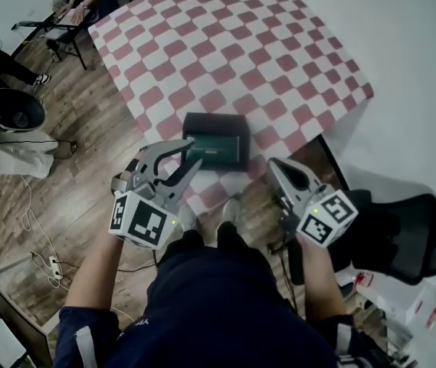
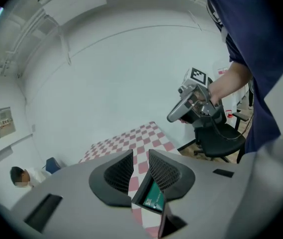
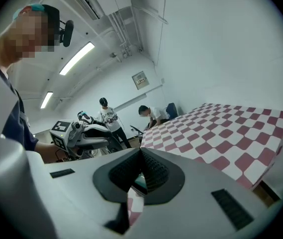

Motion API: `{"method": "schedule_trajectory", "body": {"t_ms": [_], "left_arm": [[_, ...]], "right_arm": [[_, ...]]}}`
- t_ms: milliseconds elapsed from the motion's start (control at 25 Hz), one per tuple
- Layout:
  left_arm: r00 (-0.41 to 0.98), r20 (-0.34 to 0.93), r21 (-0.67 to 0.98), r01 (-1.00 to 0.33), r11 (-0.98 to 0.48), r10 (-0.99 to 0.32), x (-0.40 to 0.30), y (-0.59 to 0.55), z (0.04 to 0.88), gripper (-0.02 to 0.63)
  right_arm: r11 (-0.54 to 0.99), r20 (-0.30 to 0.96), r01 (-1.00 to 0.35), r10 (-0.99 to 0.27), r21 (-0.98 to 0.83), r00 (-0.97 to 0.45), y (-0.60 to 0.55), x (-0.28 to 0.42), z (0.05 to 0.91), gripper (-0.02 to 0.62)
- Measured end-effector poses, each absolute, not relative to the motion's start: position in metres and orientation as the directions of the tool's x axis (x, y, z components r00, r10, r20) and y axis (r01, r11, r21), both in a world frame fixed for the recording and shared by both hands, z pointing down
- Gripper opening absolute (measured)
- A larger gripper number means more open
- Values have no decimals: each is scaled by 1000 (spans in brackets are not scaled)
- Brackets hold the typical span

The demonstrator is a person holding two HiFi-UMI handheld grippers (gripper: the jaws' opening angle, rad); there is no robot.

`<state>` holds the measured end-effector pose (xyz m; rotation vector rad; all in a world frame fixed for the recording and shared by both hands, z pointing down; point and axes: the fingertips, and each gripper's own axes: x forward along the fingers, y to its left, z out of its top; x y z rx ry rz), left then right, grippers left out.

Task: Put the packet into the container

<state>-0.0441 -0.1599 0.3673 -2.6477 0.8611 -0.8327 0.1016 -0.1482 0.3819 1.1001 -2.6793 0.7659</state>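
Observation:
A black container [image 1: 216, 121] sits on the red-and-white checked tablecloth [image 1: 225, 44] near the table's front edge, with a green packet [image 1: 211, 151] lying inside it. My left gripper [image 1: 189, 158] hovers just left of the container's near corner; its jaws stand a narrow gap apart with nothing between them. In the left gripper view [image 2: 140, 157] the packet [image 2: 154, 196] shows through that gap. My right gripper [image 1: 273, 165] is held to the right of the container, off the table's edge, its jaws together and empty, which the right gripper view [image 3: 141, 152] confirms.
A black office chair [image 1: 401, 232] stands at the right beside the table. Cables and a power strip [image 1: 49, 263] lie on the wooden floor at the left. People sit or stand beyond the table's far left corner [image 1: 80, 2].

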Motion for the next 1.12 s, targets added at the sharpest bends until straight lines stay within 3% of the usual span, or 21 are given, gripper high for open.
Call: {"method": "schedule_trajectory", "body": {"t_ms": [400,840,1120], "left_arm": [[697,262,-234,-625,-745,-668,-71,-144,330,50],[671,256,16,-722,-691,-696,-94,-136,348,28],[683,263,61,-717,-695,-681,-93,-133,360,25]], "right_arm": [[620,295,-700,-636,-354,-713,-131,80,363,15],[652,268,-705,-652,-278,-709,-122,57,346,15],[658,272,-705,-651,-264,-709,-123,58,344,15]]}}
